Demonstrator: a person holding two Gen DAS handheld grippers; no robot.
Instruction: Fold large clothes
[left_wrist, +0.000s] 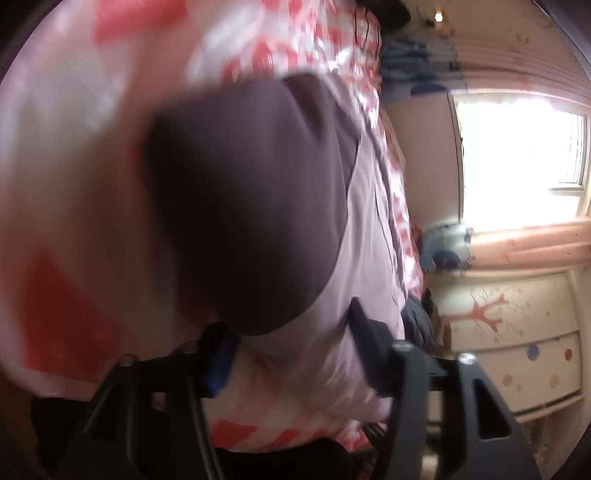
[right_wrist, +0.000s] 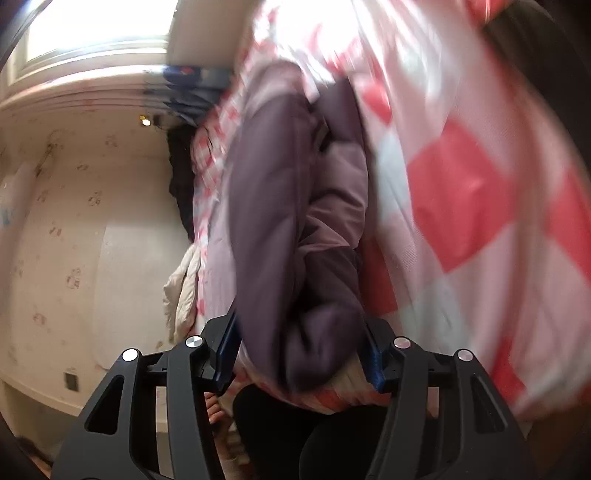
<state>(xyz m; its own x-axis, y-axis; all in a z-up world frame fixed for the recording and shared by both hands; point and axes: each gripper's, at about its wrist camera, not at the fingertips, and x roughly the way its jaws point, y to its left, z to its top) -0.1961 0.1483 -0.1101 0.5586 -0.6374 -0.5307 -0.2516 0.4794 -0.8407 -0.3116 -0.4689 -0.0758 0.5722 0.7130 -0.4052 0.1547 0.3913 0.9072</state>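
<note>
A puffy jacket, dark purple with pale lilac panels, lies on a red-and-white checked bedspread (left_wrist: 66, 302). In the left wrist view the jacket (left_wrist: 243, 199) fills the middle, blurred. My left gripper (left_wrist: 291, 343) has its fingers wide apart on either side of the jacket's lilac part, not closed on it. In the right wrist view the jacket (right_wrist: 273, 229) runs down between my right gripper's (right_wrist: 299, 354) fingers, which stand wide apart beside a dark purple fold. The checked bedspread also shows in the right wrist view (right_wrist: 461, 206).
A bright window (left_wrist: 517, 158) and a cream drawer unit (left_wrist: 517, 350) with painted dots stand beside the bed. Blue clothes (left_wrist: 443, 247) lie near the window. A beige garment (right_wrist: 184, 288) hangs at the bed edge by a patterned wall (right_wrist: 74, 221).
</note>
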